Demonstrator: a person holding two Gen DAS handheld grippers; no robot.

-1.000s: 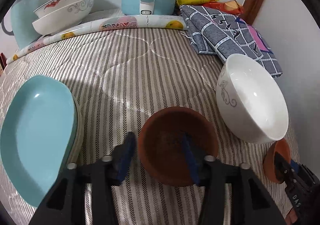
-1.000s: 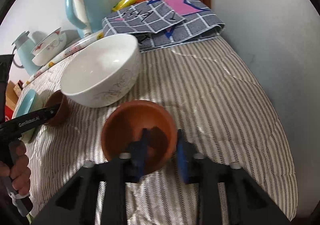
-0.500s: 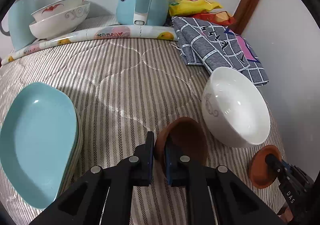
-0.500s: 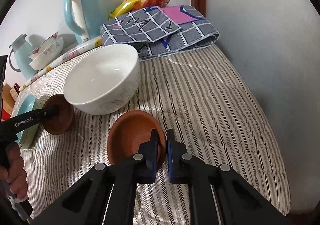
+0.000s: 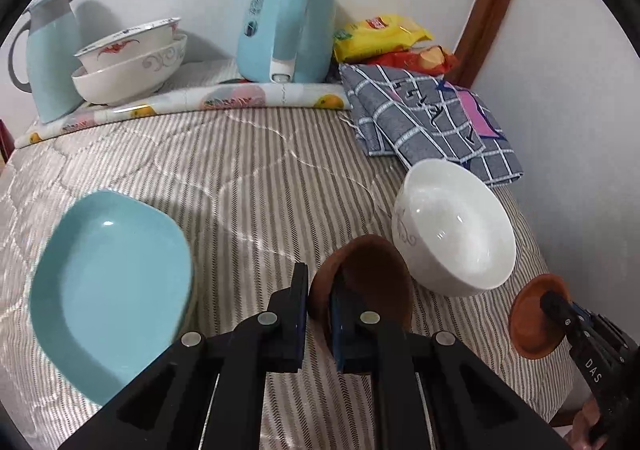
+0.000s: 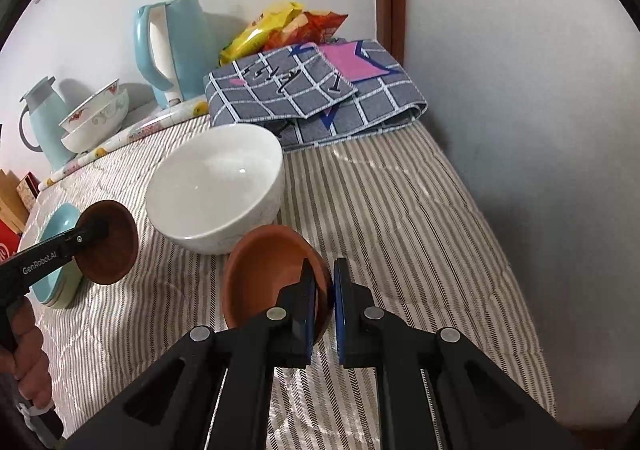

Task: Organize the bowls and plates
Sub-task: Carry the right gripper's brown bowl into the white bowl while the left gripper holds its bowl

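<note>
Closest in, each gripper pinches the rim of a small terracotta dish. The left gripper [image 5: 320,314] clamps the darker brown clay saucer [image 5: 372,274], tilted on edge above the striped quilted cover [image 5: 248,169]. The right gripper [image 6: 323,302] clamps the orange-brown clay saucer [image 6: 268,274], also tilted, just in front of the large white ceramic bowl [image 6: 216,185]. The bowl stands between the two saucers. Left of the darker saucer lies the stacked pale blue plate [image 5: 108,270]. Beyond, bare striped cloth runs to the folded grey checked cloth [image 5: 432,121], the light blue electric kettle [image 5: 288,17] and two nested patterned white bowls [image 5: 132,61] by the wall.
</note>
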